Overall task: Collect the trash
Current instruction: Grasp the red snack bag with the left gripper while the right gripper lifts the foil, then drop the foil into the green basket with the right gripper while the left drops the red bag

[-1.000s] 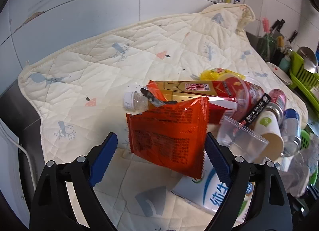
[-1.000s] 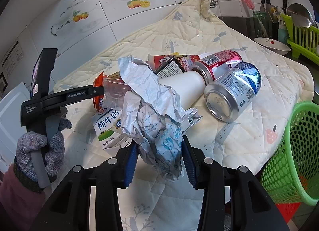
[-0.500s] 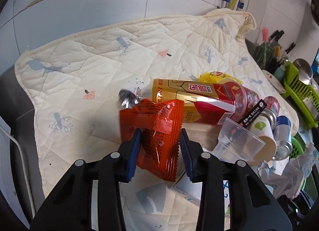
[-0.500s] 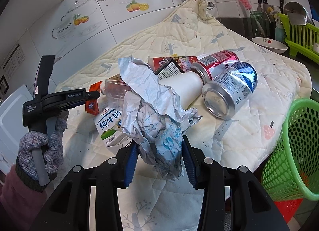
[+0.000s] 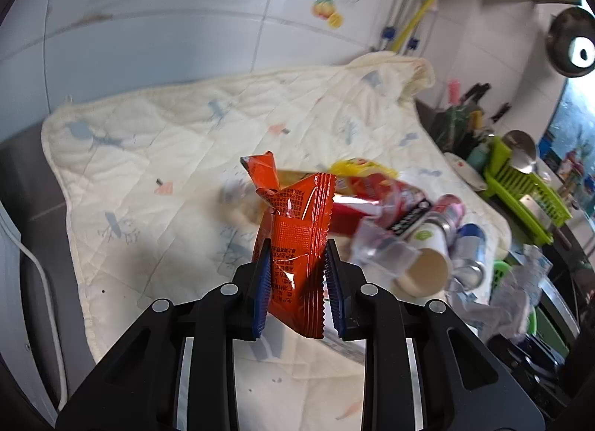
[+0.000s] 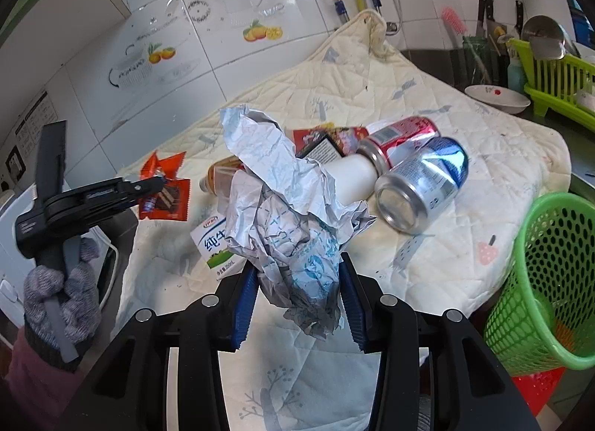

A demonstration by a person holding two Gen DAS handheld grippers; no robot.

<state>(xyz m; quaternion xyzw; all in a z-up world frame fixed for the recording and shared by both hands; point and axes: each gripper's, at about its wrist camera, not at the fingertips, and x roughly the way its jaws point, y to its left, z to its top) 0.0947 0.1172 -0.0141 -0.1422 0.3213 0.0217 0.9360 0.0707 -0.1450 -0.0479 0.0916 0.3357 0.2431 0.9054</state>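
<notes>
My left gripper is shut on an orange snack wrapper and holds it lifted above the quilted cloth. In the right wrist view the same wrapper hangs from the left gripper at the left. My right gripper is shut on a crumpled white-and-blue paper wrapper, held above the cloth. On the cloth lie a milk carton, a white paper cup, a blue can, a red can and a bottle.
A green mesh basket stands off the cloth's right edge, with a red one below it. A green dish rack, a bowl and knives are at the back right. A tiled wall rises behind.
My left gripper closed on the orange wrapper and lifted it up off the pile. My right gripper kept its hold on the crumpled paper and rose slightly.
</notes>
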